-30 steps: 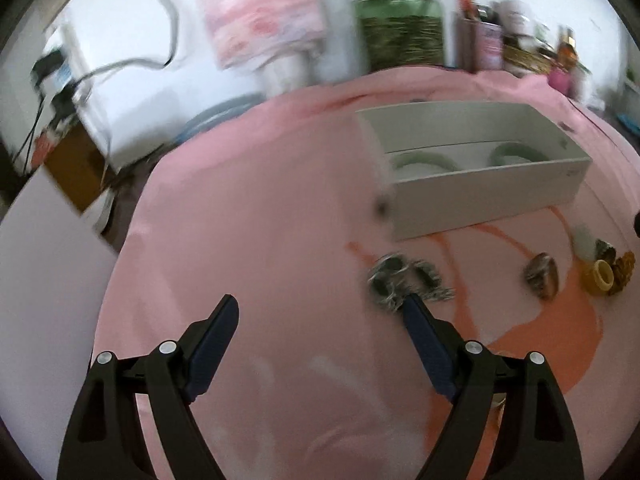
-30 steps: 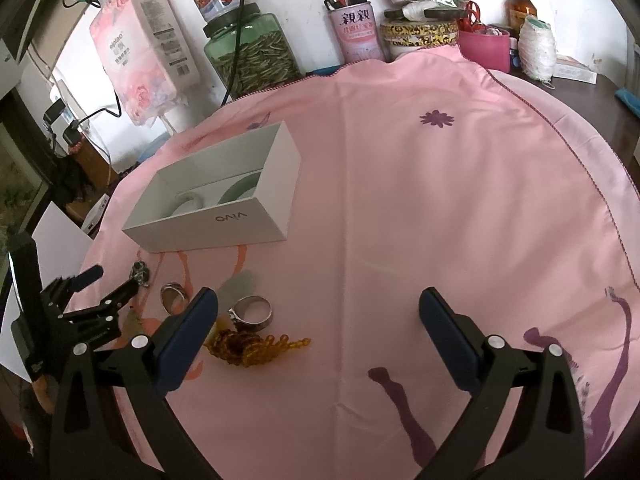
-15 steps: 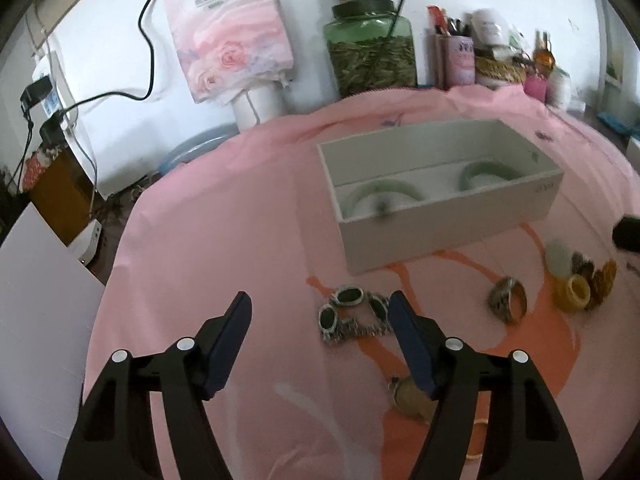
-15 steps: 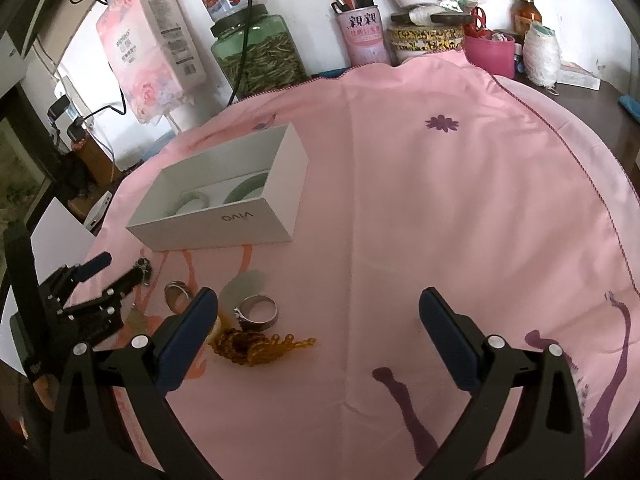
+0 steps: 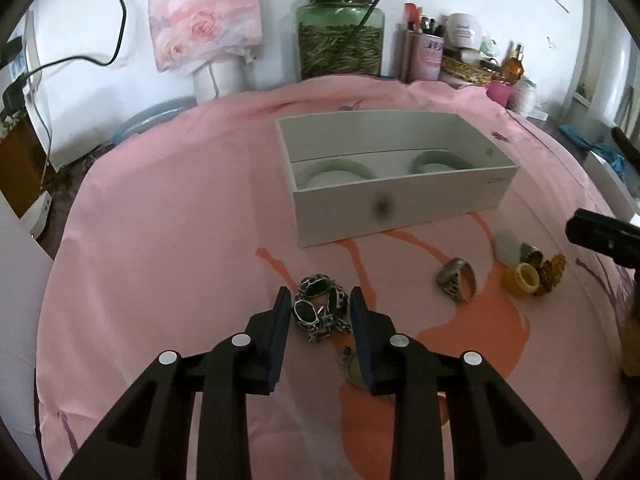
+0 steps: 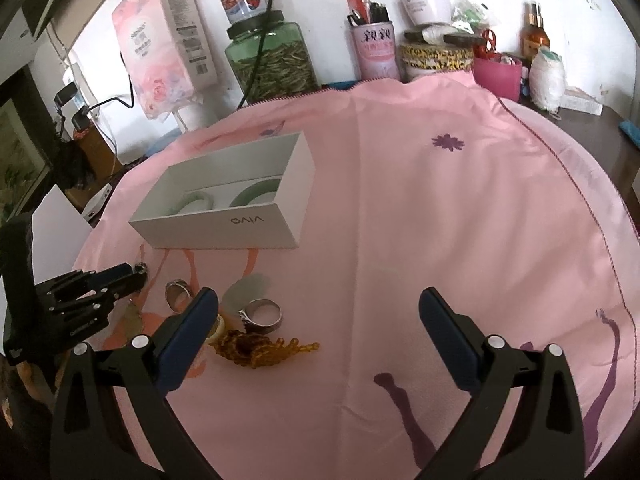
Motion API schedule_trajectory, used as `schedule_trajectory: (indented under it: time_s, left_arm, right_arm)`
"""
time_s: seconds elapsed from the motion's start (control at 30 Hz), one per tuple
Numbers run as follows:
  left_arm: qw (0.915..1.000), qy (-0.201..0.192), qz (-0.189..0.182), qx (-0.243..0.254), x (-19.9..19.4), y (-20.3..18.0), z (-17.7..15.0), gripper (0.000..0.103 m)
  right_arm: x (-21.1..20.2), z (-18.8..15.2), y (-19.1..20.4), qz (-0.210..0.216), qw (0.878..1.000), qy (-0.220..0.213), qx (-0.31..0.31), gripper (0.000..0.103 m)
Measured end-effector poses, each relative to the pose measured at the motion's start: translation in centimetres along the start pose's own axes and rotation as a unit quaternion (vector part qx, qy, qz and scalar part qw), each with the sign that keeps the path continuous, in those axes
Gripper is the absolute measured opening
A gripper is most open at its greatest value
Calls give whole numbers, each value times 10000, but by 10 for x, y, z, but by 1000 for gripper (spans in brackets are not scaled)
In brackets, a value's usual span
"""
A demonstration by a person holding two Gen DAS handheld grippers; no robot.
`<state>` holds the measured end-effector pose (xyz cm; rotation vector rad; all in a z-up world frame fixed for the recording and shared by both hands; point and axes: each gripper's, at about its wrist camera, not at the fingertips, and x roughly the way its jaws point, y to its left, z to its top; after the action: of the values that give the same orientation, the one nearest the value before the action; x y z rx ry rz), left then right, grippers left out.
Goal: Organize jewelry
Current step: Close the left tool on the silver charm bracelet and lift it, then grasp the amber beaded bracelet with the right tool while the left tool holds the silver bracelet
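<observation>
A silver bracelet with black stones point(image 5: 318, 308) lies bunched on the pink cloth between the pads of my left gripper point(image 5: 318, 300), whose jaws are closing on it from both sides. Behind it stands a white box point(image 5: 400, 208) holding two green jade bangles point(image 5: 336, 168). To the right lie a silver ring point(image 5: 458, 280), a yellow ring point(image 5: 526, 278), amber beads point(image 6: 264, 346) and a pale jade piece point(image 6: 248, 288). My right gripper point(image 6: 318, 296) hangs open over bare cloth, its left finger beside another silver ring point(image 6: 262, 316).
A round table under a pink cloth point(image 6: 440, 220) carries everything. Along the back wall stand a green jar point(image 6: 272, 60), a tissue pack point(image 6: 164, 48), a pink pen cup point(image 6: 376, 52) and a pink basket point(image 6: 496, 74). A bronze pendant point(image 5: 352, 364) lies under my left gripper.
My left gripper tilted down onto the black-stone bracelet and its jaws narrowed from wide apart to tight around it, bunching it. The right gripper stayed where it was, open.
</observation>
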<state>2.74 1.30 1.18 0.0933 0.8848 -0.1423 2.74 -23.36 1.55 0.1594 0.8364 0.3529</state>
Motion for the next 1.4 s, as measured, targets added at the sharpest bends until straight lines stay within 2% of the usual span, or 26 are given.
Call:
schedule_trajectory:
  time_s: [0.13,0.17,0.23,0.43,0.47,0.5,0.57,0.63,0.8,0.9,1.1,1.17,1.27,1.33,1.4]
  left_arm:
    - [9997,-6,-30,238,-3,-12,-6,32]
    - [9995,-14,33,317,-4,-16,-7,36]
    - [9991,-57,156,390,-5,-19,-9,51]
    - [9991,24,294,294,3,-14,-3,54]
    - [9993,28,277,244,5,-13,0,51]
    - [9995,13,234,222,5,-12,1,28]
    - [9997,-61,134,173,2,-10,2,20]
    - [9999,-144,-12,32,-5,-5,3,19]
    - [9990,-317,-172,-261,-17,9,7,19]
    - [9992,-301,-130,-247,-16,8,6,19]
    - [9994,-321,-41,-100,-17,2,4,19]
    - [9995,-313,-20,-81,-17,1,3,19]
    - [9995,-292,-15,-97,-16,2,4,19]
    - [9995,-285,-12,-105,-16,3,4,19]
    - [9996,-274,-16,-105,-16,3,4,19]
  right_arm:
    - [-1,0,3,12,10000,14,-52,96]
    - [-1,0,3,18,10000,19,-56,96]
    - [-1,0,3,33,10000,25,-63,96]
    - [-2,-1,6,18,9999,0,-120,96]
    - [-3,-1,7,2,9999,-22,-125,96]
    - [-3,-1,7,-9,9999,-52,-125,96]
    - [-5,0,7,-10,9999,-107,-126,90]
    - [-5,1,5,77,9999,-69,-109,74]
    - [-3,2,-1,669,9974,258,84,61]
    - [-4,1,6,753,9966,321,-53,61]
    - [7,-10,29,327,9950,553,-759,61]
    - [15,-19,41,387,9888,845,-1168,61]
    - [10,-32,66,493,9777,814,-1870,60]
    - [6,-36,73,509,9746,751,-2049,60]
    - [7,-34,69,524,9759,760,-1977,60]
